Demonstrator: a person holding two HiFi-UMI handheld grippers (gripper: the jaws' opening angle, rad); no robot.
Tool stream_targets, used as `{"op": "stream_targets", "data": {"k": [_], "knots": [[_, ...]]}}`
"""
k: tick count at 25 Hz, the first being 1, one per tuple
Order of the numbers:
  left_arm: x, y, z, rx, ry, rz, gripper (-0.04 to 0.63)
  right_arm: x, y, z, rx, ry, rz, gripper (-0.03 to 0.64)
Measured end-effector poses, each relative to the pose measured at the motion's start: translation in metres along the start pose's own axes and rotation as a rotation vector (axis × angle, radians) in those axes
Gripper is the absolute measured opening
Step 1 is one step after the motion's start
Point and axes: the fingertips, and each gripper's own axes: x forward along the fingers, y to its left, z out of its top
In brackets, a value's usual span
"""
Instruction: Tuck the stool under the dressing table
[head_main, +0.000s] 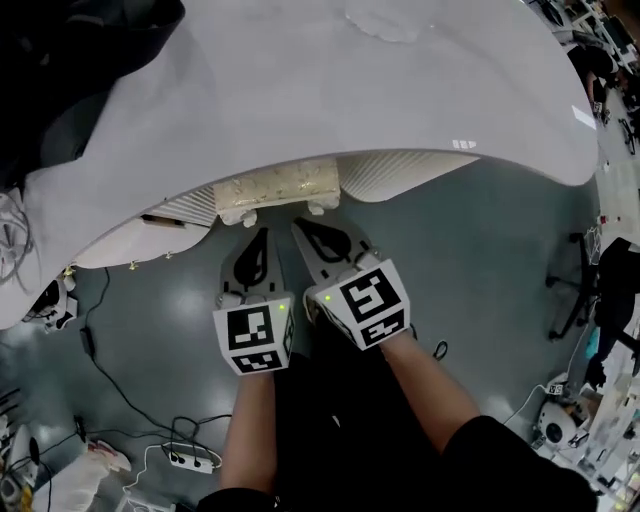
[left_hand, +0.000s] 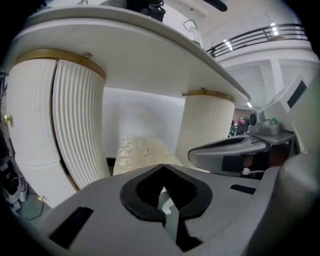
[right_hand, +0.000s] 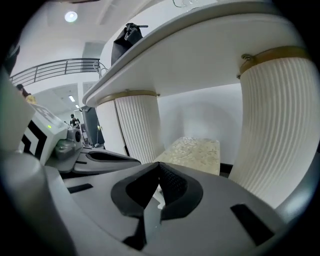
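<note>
**Clerk:** Item one, the stool (head_main: 275, 190)?

**Checker:** Cream patterned seat, pale feet. It stood in the knee space under the counter (head_main: 350, 90), between the two fluted white pedestals (left_hand: 75, 125). In the head view only its front edge showed past the counter's curved rim. Both gripper views looked along its seat (left_hand: 142, 150) into the recess.

**Clerk:** Item two, the left tool (head_main: 258, 240)?

**Checker:** Jaws fully together, nothing between them. It was pointed at the stool, its tip just short of the seat's front edge. In its own view the jaws met in one seam (left_hand: 162, 192).

**Clerk:** Item three, the right tool (head_main: 305, 232)?

**Checker:** The same: jaws closed to a seam (right_hand: 159, 187) and holding nothing. It sat just beside the left tool and was aimed at the stool (right_hand: 195, 150).

**Clerk:** Surroundings?

**Checker:** Grey-green floor (head_main: 480, 260), with a white power strip (head_main: 185, 460) and loose cables at lower left.
</note>
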Motion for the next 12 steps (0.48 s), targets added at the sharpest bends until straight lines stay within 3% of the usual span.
{"op": "stream_targets", "data": {"k": [5, 12], "knots": [[-0.056, -0.014, 0.05, 0.005, 0.001, 0.021, 0.003, -0.044, 0.02, 0.039, 0.022, 0.025, -0.009, 0.005], [-0.123, -0.035, 0.114, -0.044, -0.02, 0.053, 0.003, -0.098, 0.065, 0.113, 0.0, -0.004, 0.03, 0.005]]}}
